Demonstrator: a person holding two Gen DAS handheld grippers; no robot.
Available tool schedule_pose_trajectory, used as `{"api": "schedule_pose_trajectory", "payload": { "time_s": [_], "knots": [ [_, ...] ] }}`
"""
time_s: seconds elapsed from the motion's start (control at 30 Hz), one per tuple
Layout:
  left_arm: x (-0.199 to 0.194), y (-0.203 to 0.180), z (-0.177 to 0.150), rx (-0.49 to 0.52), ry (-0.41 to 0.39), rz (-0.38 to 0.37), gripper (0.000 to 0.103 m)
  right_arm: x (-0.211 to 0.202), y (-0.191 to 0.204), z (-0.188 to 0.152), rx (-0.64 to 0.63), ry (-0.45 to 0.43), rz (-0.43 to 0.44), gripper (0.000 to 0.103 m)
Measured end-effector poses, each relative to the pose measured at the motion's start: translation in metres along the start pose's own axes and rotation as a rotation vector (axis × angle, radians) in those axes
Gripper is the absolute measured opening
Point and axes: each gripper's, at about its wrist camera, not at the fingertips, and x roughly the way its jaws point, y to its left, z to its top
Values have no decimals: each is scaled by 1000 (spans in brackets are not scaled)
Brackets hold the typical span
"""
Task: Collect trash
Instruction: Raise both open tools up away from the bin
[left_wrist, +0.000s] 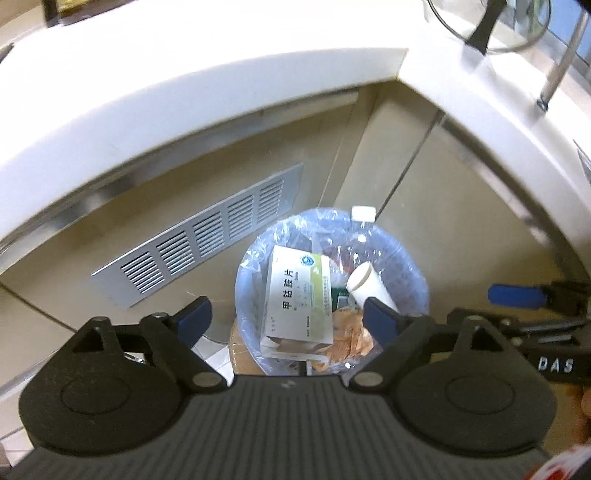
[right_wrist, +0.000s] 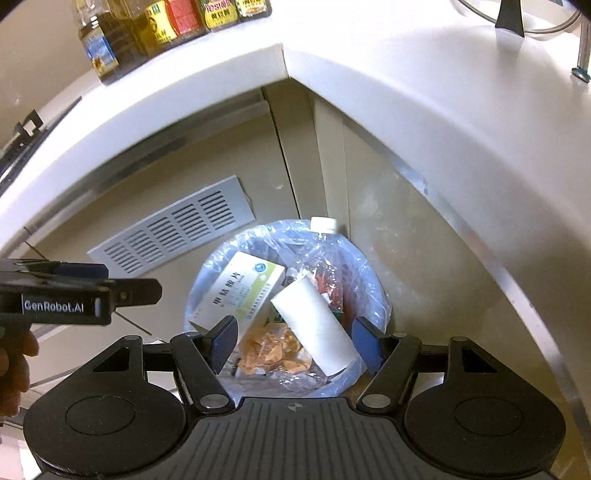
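A round bin (left_wrist: 243, 288) (right_wrist: 376, 291) lined with a clear bluish bag stands on the floor in the corner under the counter. In it lie a white medicine box (left_wrist: 299, 302) (right_wrist: 240, 291), a white tube (left_wrist: 369, 286) (right_wrist: 314, 321), a clear bottle with a white cap (left_wrist: 364, 213) (right_wrist: 324, 223) and crumpled orange wrappers (left_wrist: 347, 339) (right_wrist: 273, 350). My left gripper (left_wrist: 286, 314) hangs above the bin, open and empty. My right gripper (right_wrist: 294, 332) is also over the bin, open with nothing between its pads. Each gripper shows at the edge of the other's view.
A white L-shaped counter (left_wrist: 184, 92) (right_wrist: 406, 92) overhangs the bin. A metal vent grille (left_wrist: 199, 236) (right_wrist: 173, 225) sits in the cabinet panel to the left. Oil and sauce bottles (right_wrist: 166, 29) stand on the counter. A hand (right_wrist: 11, 369) holds the left gripper.
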Motion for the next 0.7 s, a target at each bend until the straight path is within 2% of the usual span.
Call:
{"api": "schedule_pose_trajectory", "payload": {
  "time_s": [0.17,0.37,0.47,0.6,0.7],
  "knots": [
    [-21,-3,-1,-36,-34,43,102,-15,3,3,-41,-13,6,76],
    [-43,9,-11,-119,-58,80,102,-26,9,0,-94,-32,40,77],
    [-53,15,-15,-145,-73,71,102,-32,11,-2,-103,-45,43,78],
    [-62,16,-17,-61,-74,30,102,-49,16,-7,-62,-84,8,80],
    [-75,17,-18,19,-107,-14,102,-62,21,-14,1,-123,-38,84]
  ]
}}
